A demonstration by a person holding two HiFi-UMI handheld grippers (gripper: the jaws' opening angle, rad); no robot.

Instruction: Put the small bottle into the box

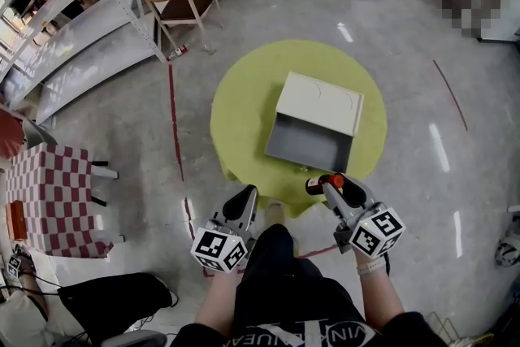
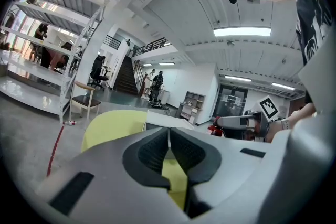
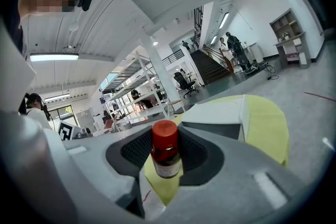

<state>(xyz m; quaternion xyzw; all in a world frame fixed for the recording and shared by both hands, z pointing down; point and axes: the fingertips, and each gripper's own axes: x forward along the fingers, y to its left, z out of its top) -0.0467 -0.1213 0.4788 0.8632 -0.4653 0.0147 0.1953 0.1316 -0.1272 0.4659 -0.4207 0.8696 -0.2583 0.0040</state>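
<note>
A small dark bottle (image 3: 166,157) with a red cap sits clamped between the jaws of my right gripper (image 3: 167,162). In the head view the bottle (image 1: 323,184) hangs at the near edge of the round yellow table (image 1: 244,106), just short of the open grey-and-white box (image 1: 313,126), whose lid stands up at the far side. My left gripper (image 1: 246,201) is shut on nothing, held low at the table's near-left edge. From the left gripper view its pads (image 2: 155,150) meet with the yellow table (image 2: 113,126) beyond.
A wooden chair (image 1: 185,10) and metal shelving (image 1: 77,20) stand at the far left. A red-and-white checkered cloth (image 1: 53,199) lies left on the floor, with red tape lines (image 1: 175,126) beside the table. The person's legs (image 1: 284,288) fill the bottom middle.
</note>
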